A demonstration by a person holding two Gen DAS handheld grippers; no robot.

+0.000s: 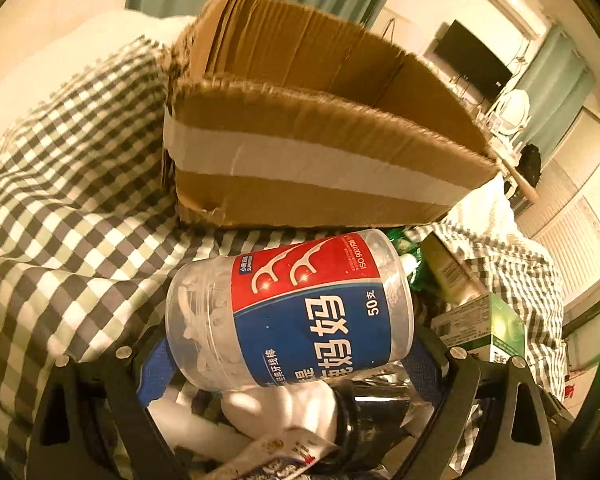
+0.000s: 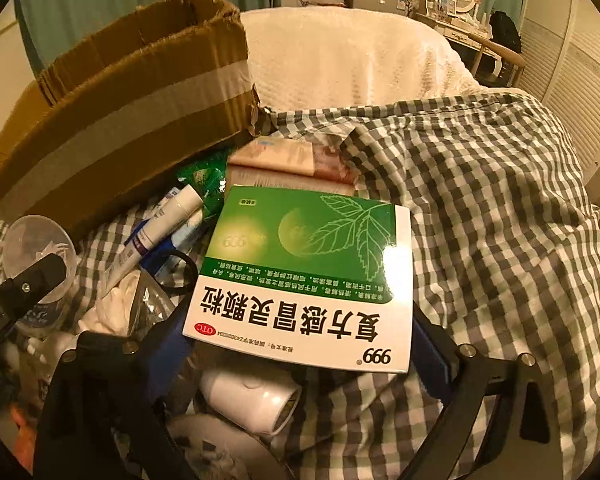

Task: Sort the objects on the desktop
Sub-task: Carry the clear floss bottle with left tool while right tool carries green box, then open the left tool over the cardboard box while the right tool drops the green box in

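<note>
Left wrist: floss jar [image 1: 300, 312] between fingers [image 1: 156, 368].

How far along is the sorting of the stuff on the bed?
Nothing visibly sorted; what shows of the cardboard box interior is bare. In hand: the left tongs grip the floss pick jar, and the right tongs straddle the green medicine box. Tubes and packets remain.
</note>
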